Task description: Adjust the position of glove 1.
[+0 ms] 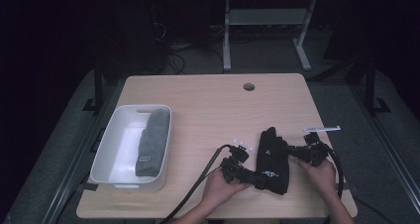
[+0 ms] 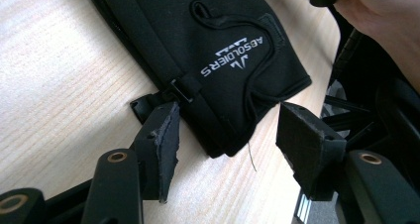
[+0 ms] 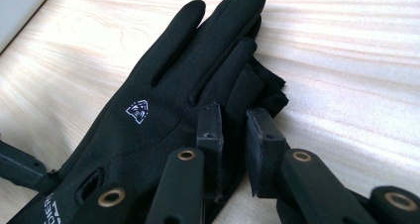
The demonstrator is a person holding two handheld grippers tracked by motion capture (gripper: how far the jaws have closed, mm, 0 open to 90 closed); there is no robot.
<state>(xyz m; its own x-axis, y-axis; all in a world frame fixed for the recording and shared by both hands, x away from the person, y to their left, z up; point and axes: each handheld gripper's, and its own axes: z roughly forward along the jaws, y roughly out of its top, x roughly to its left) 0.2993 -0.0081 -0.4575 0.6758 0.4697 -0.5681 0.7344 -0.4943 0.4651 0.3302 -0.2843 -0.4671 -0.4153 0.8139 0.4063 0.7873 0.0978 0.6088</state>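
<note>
a black glove (image 1: 271,159) lies flat on the wooden surface (image 1: 208,105), right of a white bin (image 1: 111,149). the left hand-held gripper (image 2: 225,135) stands spread around its cuff. the right hand-held gripper (image 3: 233,135) is pinched on the glove's edge.

glove (image 1: 271,159) on table (image 1: 213,105) between both tongs | left gripper (image 1: 246,175) at its cuff end | right gripper (image 1: 300,153) at its finger side | bin (image 1: 106,149) well left of left gripper | folded cloth (image 1: 151,142) in bin
</note>
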